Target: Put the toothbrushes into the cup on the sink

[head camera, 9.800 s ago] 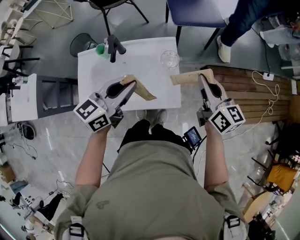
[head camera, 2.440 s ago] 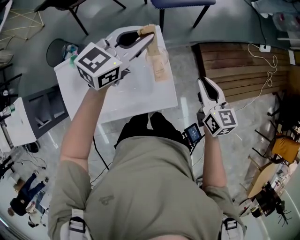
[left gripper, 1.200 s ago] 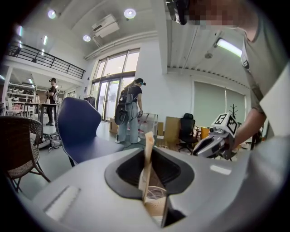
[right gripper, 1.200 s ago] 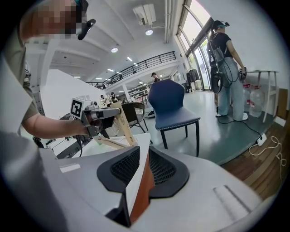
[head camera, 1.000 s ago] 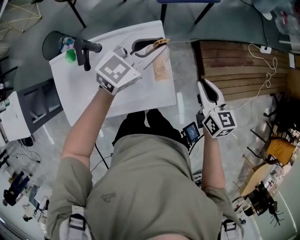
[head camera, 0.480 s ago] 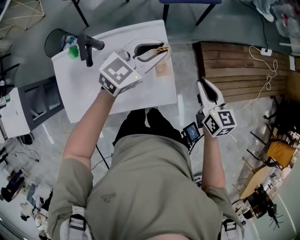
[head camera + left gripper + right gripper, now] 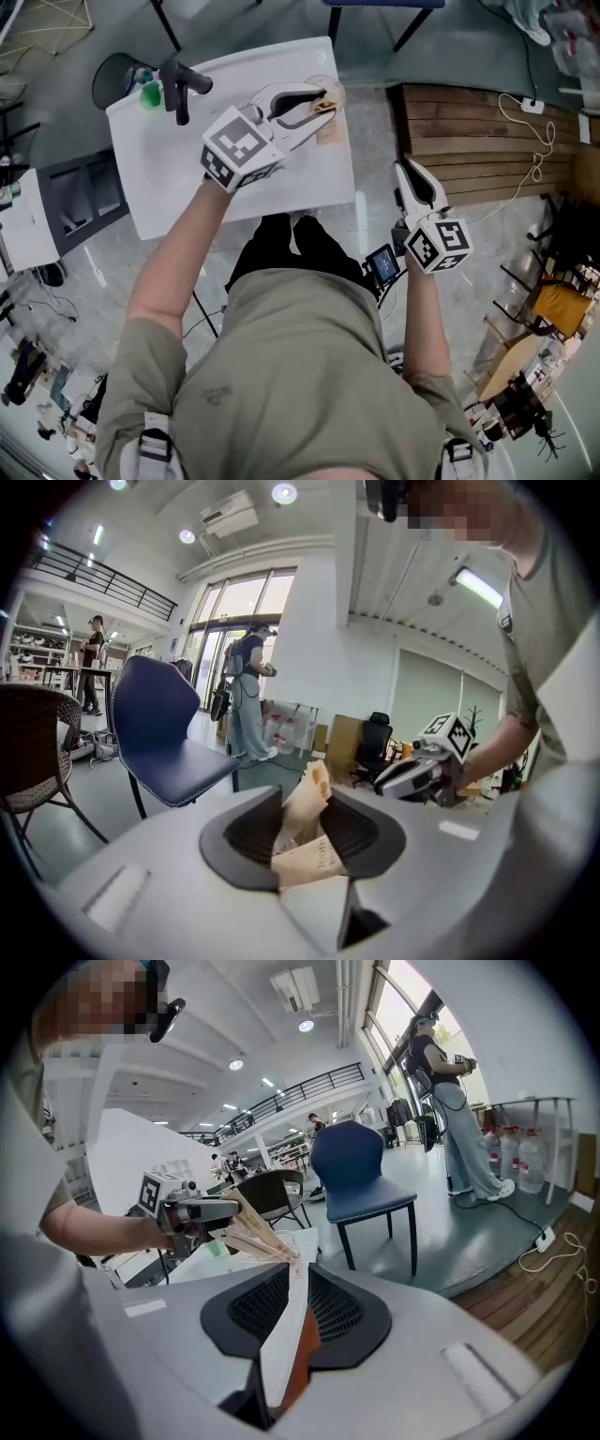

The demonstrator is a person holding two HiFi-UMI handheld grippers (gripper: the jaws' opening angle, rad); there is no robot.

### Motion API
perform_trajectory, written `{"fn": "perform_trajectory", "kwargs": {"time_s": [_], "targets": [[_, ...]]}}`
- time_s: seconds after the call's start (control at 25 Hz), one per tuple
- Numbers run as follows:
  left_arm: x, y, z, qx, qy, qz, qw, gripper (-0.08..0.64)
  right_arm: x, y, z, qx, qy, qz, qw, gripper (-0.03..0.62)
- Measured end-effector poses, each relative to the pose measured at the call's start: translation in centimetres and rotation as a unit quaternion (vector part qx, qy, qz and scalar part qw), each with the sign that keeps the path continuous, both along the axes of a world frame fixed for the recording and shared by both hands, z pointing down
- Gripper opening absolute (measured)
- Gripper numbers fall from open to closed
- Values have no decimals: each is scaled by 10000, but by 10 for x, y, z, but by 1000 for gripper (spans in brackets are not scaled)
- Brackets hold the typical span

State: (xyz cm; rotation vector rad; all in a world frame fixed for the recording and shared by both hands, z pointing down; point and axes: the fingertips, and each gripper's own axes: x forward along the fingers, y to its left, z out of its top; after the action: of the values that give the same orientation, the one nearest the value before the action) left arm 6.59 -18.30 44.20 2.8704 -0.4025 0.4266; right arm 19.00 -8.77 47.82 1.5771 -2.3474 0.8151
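Glass cup [image 7: 335,92] stands at the sink's [image 7: 187,159] far right corner.

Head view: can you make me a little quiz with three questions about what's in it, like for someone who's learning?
1. Which gripper is above the white sink? A. left B. right C. both
2. True or false: the faucet is white.
3. Fill in: the tan toothbrush packet is right by the glass ___.
Key: 1. A: the left gripper; its jaws have just been opening, with the packet between them. 2. False: the faucet is black. 3. cup.
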Motion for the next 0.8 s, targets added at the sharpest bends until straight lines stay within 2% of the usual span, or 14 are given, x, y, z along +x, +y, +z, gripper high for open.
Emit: {"fn": "perform_trajectory", "kwargs": {"time_s": [0.36, 0.8], "targets": [[-6, 15, 6, -107, -49, 86, 9999, 127, -3, 7, 0, -2, -41, 30, 10000, 72], [-18, 26, -10, -24, -20, 0, 10000, 130, -13, 10, -10, 102, -113, -32, 9999, 72]]}}
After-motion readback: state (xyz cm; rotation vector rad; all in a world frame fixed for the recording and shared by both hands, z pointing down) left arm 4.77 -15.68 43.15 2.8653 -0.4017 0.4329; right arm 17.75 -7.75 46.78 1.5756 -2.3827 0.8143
